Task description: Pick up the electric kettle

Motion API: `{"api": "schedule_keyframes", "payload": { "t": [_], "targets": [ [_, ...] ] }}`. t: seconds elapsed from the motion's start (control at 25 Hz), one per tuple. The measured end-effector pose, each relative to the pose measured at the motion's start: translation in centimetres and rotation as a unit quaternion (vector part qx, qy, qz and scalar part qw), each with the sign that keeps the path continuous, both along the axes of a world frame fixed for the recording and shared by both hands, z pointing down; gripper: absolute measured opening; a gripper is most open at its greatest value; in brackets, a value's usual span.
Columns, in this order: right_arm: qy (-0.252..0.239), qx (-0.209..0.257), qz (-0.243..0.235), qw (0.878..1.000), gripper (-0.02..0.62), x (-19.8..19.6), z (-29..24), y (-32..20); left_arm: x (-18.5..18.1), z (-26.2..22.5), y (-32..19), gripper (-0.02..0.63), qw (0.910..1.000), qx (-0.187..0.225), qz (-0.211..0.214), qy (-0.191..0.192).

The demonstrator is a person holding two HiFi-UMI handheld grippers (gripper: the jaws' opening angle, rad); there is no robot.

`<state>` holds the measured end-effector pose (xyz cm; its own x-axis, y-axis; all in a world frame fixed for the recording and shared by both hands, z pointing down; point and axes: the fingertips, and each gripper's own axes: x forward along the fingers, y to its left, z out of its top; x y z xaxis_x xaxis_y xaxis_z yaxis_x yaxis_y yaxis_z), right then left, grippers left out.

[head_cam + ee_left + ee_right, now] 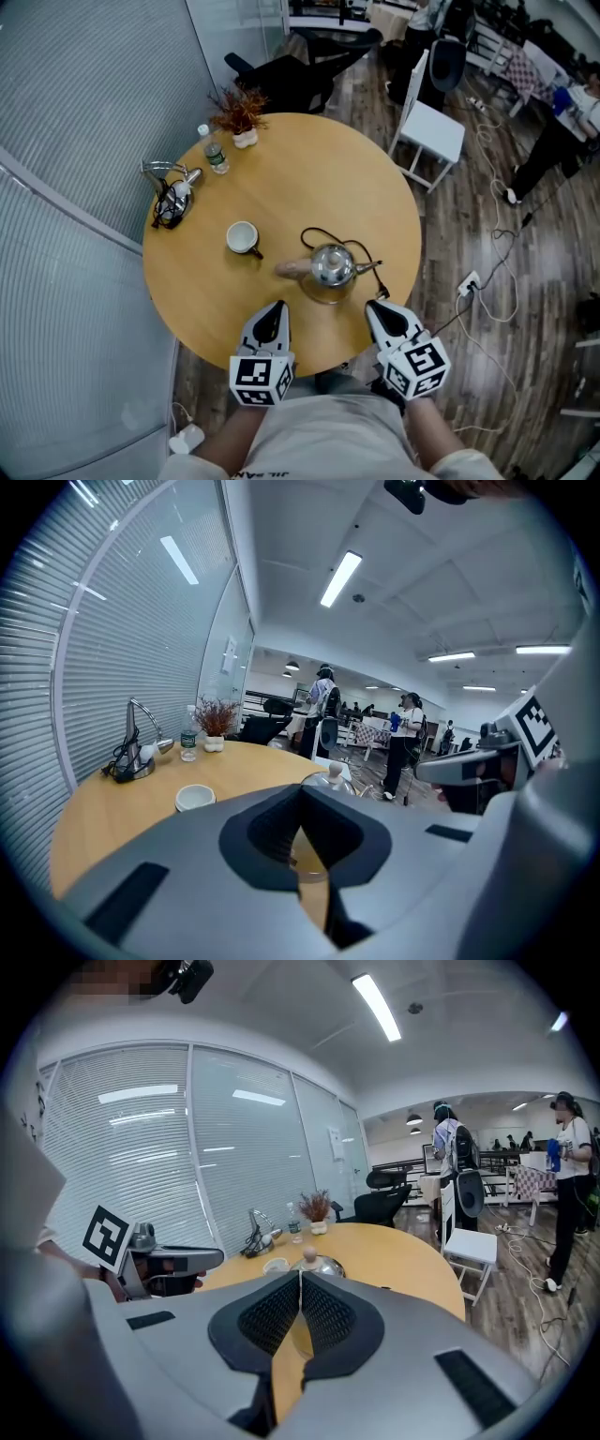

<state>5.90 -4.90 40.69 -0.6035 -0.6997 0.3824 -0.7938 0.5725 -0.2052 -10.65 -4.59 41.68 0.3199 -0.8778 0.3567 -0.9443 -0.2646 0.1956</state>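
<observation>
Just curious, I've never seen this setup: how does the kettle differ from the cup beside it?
The kettle is shiny metal; the cup is plain white. The kettle is larger and closed by a knobbed lid; the cup is open on top. A black cord loops by the kettle, none by the cup. Both stand upright on the round wooden table.

A round wooden worktop (309,159) is standing close against a curved glass wall (84,112) whose slatted blinds are hanging shut. Dark wood planks are covering the floor (469,216), with cables (506,234) trailing across them. A white chair (433,127) and a black office chair (281,80) are standing just beyond the worktop. Long ceiling lights (340,577) are glowing overhead.
</observation>
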Motion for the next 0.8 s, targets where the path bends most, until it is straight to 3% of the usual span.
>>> {"api": "schedule_keyframes", "payload": {
  "t": [0.6, 0.8],
  "targets": [
    [-0.003, -0.020, 0.012, 1.000, 0.032, 0.3, 2.5, -2.6, -1.1, 5.0, -3.9, 0.003, 0.9991, -0.022, -0.013, -0.035],
    [-0.005, -0.033, 0.013, 0.999, 0.032, 0.3, 3.8, -2.6, -1.3, 6.8, -4.4, 0.066, 0.9981, -0.040, -0.018, -0.043]
  ]
}}
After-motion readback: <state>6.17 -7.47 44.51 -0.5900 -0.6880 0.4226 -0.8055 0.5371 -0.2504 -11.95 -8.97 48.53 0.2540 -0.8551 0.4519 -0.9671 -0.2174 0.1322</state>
